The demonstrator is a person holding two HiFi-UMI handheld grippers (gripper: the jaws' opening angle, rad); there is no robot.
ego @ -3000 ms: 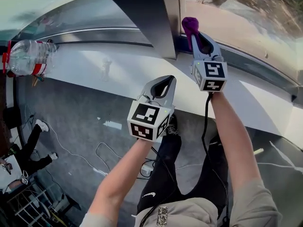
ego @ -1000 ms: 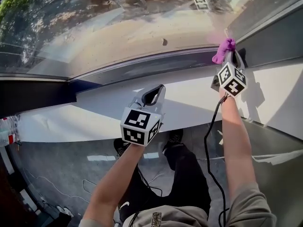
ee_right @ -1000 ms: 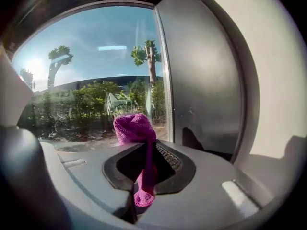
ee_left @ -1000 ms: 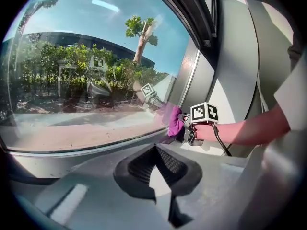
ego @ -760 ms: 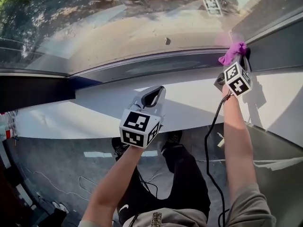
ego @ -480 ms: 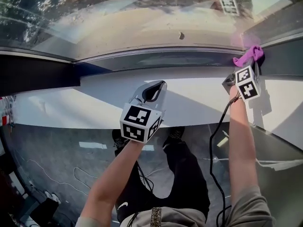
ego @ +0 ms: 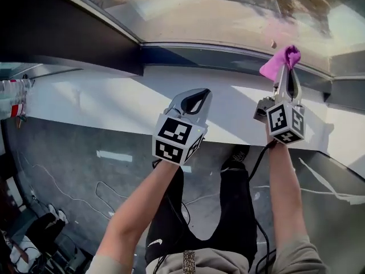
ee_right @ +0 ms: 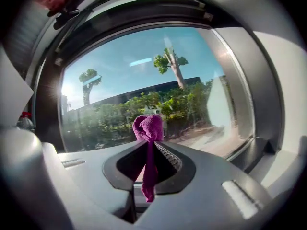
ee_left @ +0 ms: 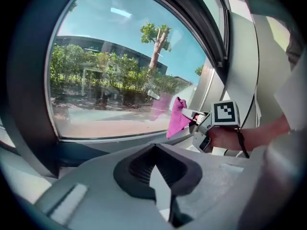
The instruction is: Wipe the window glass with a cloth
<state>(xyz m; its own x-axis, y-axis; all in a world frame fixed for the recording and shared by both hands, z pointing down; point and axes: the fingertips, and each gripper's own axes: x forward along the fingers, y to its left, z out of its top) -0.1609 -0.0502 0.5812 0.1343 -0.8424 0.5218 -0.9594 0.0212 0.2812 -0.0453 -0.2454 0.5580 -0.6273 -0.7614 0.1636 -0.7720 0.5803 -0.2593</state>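
R gripper moved left off window glass rt corner, jaws pinching purple cloth at glass bottom edge. L gripper pressed together, empty, below glass. Mid-wipe; next prob needs sweep across w/ cloth kept on the glass.

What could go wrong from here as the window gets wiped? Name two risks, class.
The right gripper pinches the purple cloth in a narrow bunch, so its hard jaw tips might scrape the glass. The cable hanging from that gripper could snag on the sill edge.

cloth in right claw, by window glass | left claw left of it, over sill
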